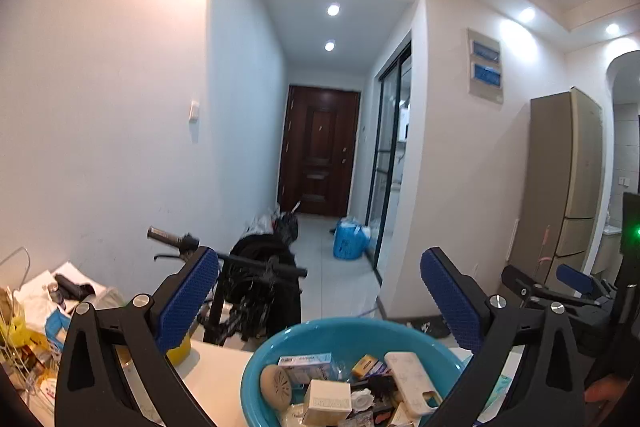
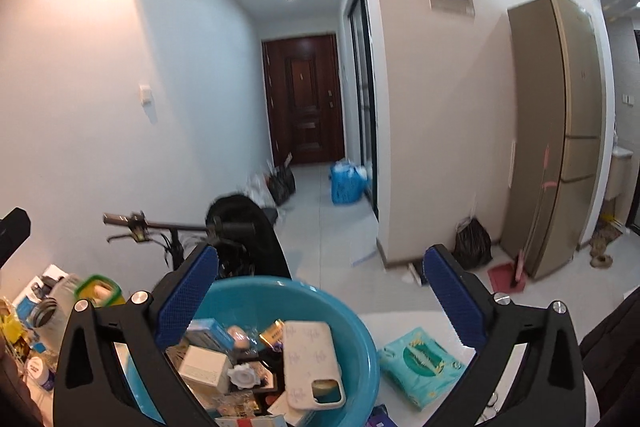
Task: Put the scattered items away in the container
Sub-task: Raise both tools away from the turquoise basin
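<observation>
A teal plastic basin (image 1: pixel 280 341) (image 2: pixel 352 323) stands on the white table and holds several small items: a white phone case (image 1: pixel 412 383) (image 2: pixel 308 359), small boxes (image 1: pixel 326 401) (image 2: pixel 204 365) and a round beige disc (image 1: pixel 276 385). My left gripper (image 1: pixel 320 301) is open and empty, raised above the basin's far rim. My right gripper (image 2: pixel 320 291) is open and empty above the basin; it also shows at the right in the left wrist view (image 1: pixel 568 281). A teal tissue pack (image 2: pixel 420 359) lies on the table right of the basin.
Clutter of bags, papers and jars (image 1: pixel 36 323) (image 2: pixel 52 307) fills the table's left side. A bicycle with a black cover (image 1: pixel 256 279) (image 2: pixel 240 227) stands behind the table. A fridge (image 2: pixel 560 131), dustpan (image 2: pixel 506 277) and blue bag (image 2: pixel 346 183) stand on the floor beyond.
</observation>
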`<state>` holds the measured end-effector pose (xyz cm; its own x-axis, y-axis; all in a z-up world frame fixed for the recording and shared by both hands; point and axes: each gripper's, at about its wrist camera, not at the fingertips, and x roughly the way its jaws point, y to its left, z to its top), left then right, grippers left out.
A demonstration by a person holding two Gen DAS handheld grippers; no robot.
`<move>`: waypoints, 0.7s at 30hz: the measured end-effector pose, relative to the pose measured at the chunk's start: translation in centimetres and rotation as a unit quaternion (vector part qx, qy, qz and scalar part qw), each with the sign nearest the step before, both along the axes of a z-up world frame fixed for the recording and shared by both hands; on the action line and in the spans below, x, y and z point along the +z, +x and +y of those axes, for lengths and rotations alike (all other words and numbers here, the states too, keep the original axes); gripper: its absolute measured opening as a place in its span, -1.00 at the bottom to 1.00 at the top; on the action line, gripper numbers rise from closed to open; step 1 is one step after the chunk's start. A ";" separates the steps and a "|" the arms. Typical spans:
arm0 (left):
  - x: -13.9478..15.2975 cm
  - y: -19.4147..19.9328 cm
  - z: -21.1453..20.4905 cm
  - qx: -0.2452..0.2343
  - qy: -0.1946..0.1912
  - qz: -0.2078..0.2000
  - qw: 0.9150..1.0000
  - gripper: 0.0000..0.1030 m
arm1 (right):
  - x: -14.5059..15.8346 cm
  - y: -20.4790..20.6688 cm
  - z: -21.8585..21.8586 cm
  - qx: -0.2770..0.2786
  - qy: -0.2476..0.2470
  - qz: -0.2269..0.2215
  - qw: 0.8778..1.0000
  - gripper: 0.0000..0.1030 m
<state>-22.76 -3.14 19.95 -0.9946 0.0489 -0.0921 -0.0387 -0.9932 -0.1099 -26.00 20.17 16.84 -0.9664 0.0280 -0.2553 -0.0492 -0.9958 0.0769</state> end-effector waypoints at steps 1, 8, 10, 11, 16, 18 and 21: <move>0.1 0.3 0.1 0.001 -0.003 0.005 1.000 0.99 | 0.4 0.6 0.0 0.005 -0.002 0.009 1.000 0.99; 0.2 -0.1 -0.3 0.002 0.000 -0.003 1.000 0.99 | 1.6 2.7 -0.4 0.014 0.009 0.044 0.999 0.99; 0.2 -0.6 -0.6 -0.011 0.005 -0.013 1.000 0.99 | 1.6 2.6 -0.4 0.007 0.011 0.042 0.999 0.99; 0.3 -0.7 -0.8 -0.012 0.010 -0.016 1.000 0.99 | 1.6 2.5 -0.3 0.004 0.009 0.040 0.999 0.99; 0.7 -0.5 -1.3 -0.012 0.012 -0.009 1.000 0.99 | 1.4 2.3 0.0 0.025 -0.003 0.033 0.999 0.99; 0.8 -0.2 -1.3 -0.009 0.012 -0.005 1.000 0.99 | 1.2 2.0 -0.2 0.026 0.007 0.032 0.999 0.99; 0.7 0.2 -1.3 -0.014 0.014 -0.004 1.000 0.99 | 1.1 1.7 -0.3 -0.005 0.013 0.025 1.000 0.99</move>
